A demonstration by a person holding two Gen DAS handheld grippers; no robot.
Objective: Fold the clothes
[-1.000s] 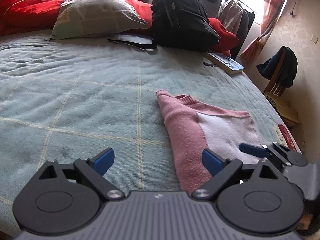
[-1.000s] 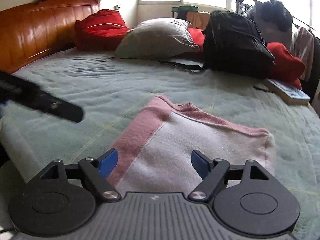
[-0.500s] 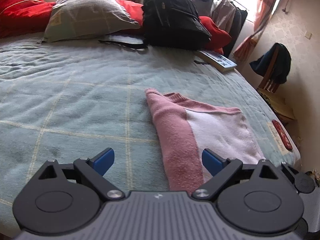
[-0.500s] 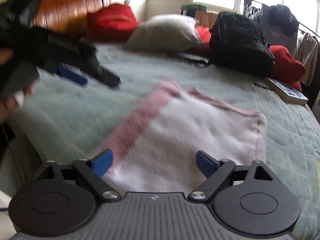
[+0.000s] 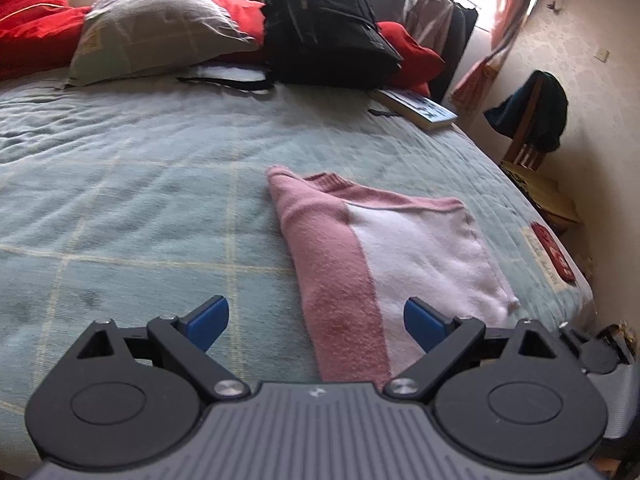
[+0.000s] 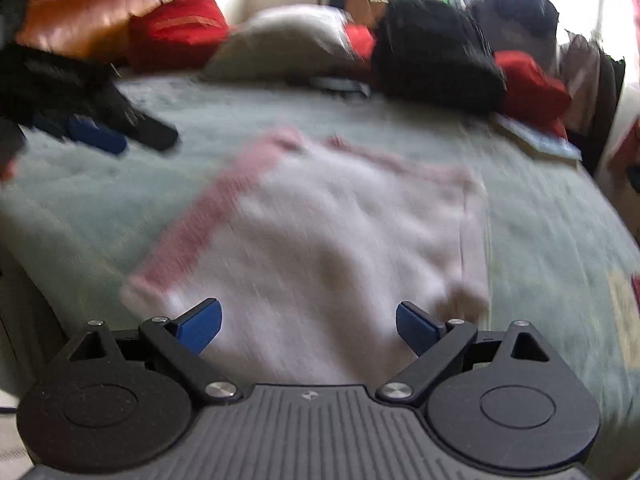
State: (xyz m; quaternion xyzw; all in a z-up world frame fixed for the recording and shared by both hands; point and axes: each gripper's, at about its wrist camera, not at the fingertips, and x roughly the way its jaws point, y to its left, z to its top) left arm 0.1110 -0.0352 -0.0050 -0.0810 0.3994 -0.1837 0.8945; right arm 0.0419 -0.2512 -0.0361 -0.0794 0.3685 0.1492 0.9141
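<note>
A folded pink-and-white sweater (image 5: 384,248) is laid flat on the light green quilted bedspread (image 5: 140,200), towards the near right part of the bed. The darker pink band is positioned along its left edge and the knitted collar at its far end.

The left gripper (image 5: 316,320) is held above the near end of the sweater. Its 2 blue pads are spread wide; no fabric is clamped between them. The right gripper (image 6: 308,322) is likewise held with its pads wide apart over the near edge of the sweater, and nothing is pinched. The right wrist view is blurred.

At the head of the bed, a grey pillow (image 5: 156,28), red cushions (image 5: 32,24) and a black backpack (image 5: 328,24) are placed. A book (image 5: 420,108) is located just right of the backpack. A red case (image 5: 554,250) is set at the bed's right edge.
</note>
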